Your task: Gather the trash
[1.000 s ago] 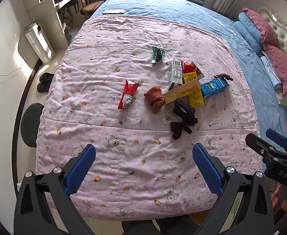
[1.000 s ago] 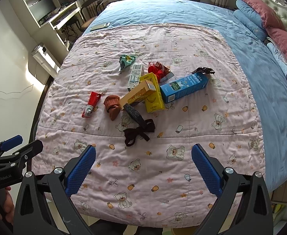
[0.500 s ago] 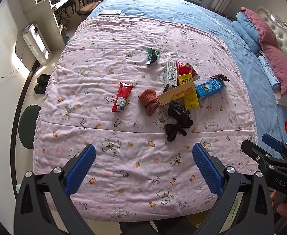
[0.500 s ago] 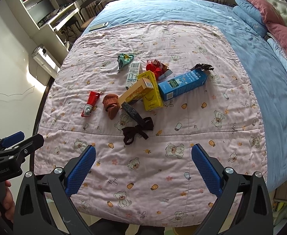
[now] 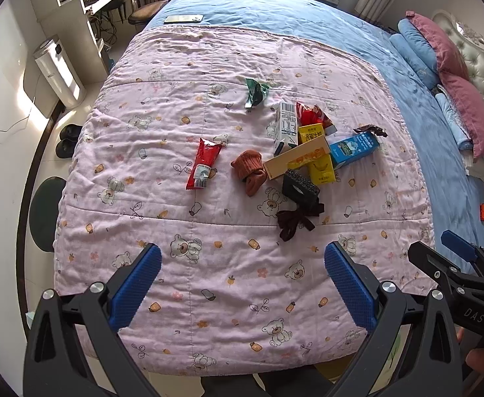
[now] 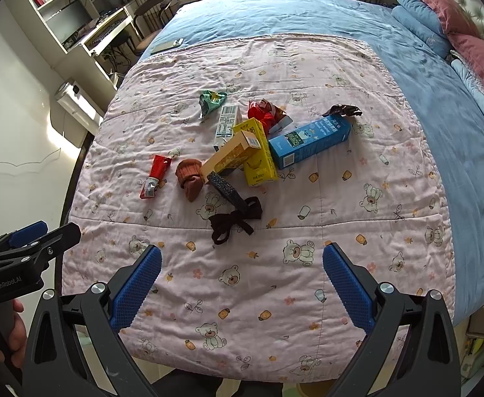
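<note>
Quilted pink cotton printed with small bears covers the near part of the bed [image 5: 209, 264], a smooth blue sheet [image 6: 308, 16] beyond it. Trash lies clustered at centre frame in both views: a glossy red wrapper [image 5: 204, 163] lying flat at the left, a crumpled green foil wrapper [image 5: 255, 92] above, a white carton [image 5: 286, 125] with a barcode, a yellow carton [image 6: 257, 152] printed with a banana, a long tan cardboard box [image 6: 232, 157] lying across it, and a blue carton [image 6: 309, 140] with a bear picture to the right; their small print cannot be read. A ribbed rust-brown sock [image 5: 250, 170], a coarse black sponge [image 5: 300, 190] and a dark brown bow [image 6: 233, 220] sit just below. The left gripper [image 5: 242, 286] and right gripper [image 6: 240, 286], black frames with knurled blue pads, hang spread wide and empty at the bottom of the frame, well apart from the trash. "GenRobot.AI" shows on the left gripper, "DAS" on the right.
</note>
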Tool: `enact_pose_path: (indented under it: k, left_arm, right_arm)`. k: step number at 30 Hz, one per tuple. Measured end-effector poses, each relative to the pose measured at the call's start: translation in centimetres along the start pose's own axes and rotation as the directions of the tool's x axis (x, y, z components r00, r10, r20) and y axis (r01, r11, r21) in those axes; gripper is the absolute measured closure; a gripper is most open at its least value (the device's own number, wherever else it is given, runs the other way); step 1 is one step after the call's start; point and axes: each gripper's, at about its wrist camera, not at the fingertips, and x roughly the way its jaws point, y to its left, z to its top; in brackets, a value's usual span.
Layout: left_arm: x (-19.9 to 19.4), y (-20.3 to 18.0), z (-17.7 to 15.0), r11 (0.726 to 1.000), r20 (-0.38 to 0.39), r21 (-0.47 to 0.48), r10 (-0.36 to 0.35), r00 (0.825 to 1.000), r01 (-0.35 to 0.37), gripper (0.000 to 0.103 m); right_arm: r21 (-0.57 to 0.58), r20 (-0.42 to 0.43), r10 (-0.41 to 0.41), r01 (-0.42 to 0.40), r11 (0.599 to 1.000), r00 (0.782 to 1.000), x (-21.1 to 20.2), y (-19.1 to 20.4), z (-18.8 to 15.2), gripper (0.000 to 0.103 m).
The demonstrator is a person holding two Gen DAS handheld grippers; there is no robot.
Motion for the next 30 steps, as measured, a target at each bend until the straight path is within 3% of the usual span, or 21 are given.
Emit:
enact_pose_path:
  k: [30]
  left_arm:
    - [0.2,0.1,1.1,1.0,-0.012,-0.017,-0.013,1.0,0.013,0.004]
  right_arm:
    - [0.045,-0.01,0.017,-0.017,0.999,1.0,0.6,-0.8,0.6,0.008]
